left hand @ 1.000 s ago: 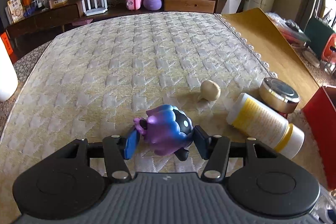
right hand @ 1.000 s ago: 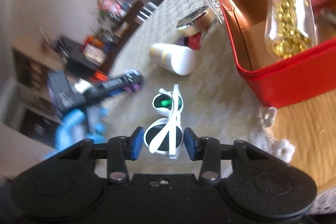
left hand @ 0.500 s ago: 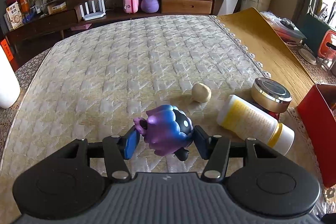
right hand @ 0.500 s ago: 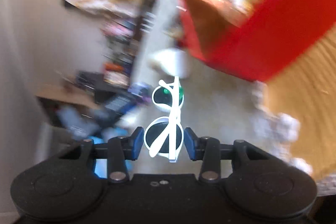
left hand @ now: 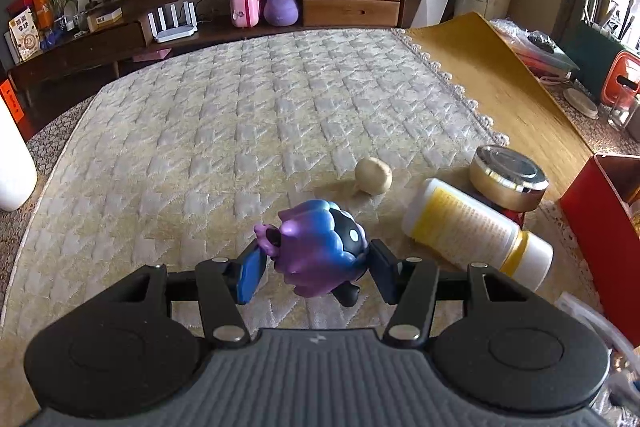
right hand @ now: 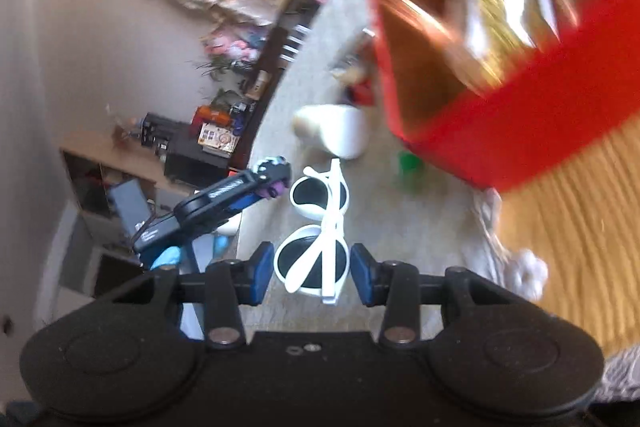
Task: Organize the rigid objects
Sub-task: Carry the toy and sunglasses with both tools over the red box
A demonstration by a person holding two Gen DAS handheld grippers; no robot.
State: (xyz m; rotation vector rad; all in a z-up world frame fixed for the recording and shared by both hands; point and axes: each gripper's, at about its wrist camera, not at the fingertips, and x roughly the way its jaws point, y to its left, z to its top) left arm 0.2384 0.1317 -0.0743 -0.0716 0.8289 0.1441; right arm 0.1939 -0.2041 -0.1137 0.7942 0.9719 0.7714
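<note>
Left tongs (left hand: 316, 263) clamp a purple-blue toy figure (left hand: 320, 251) above the quilted cream surface (left hand: 240, 131). Right tongs (right hand: 312, 273) clamp white sunglasses (right hand: 316, 227) near the red box (right hand: 500, 143), which is blurred. A low wooden shelf unit (left hand: 280, 7) lines the far wall.

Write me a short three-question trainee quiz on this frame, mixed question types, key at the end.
1. True or false: the left gripper holds the purple figurine.
2. What does the right gripper hold? A) white sunglasses B) kettlebell C) router
3. Fill in: the yellow-labelled bottle lies on its ____ on the quilted cloth.

Key: 1 true; 2 A; 3 side.
</note>
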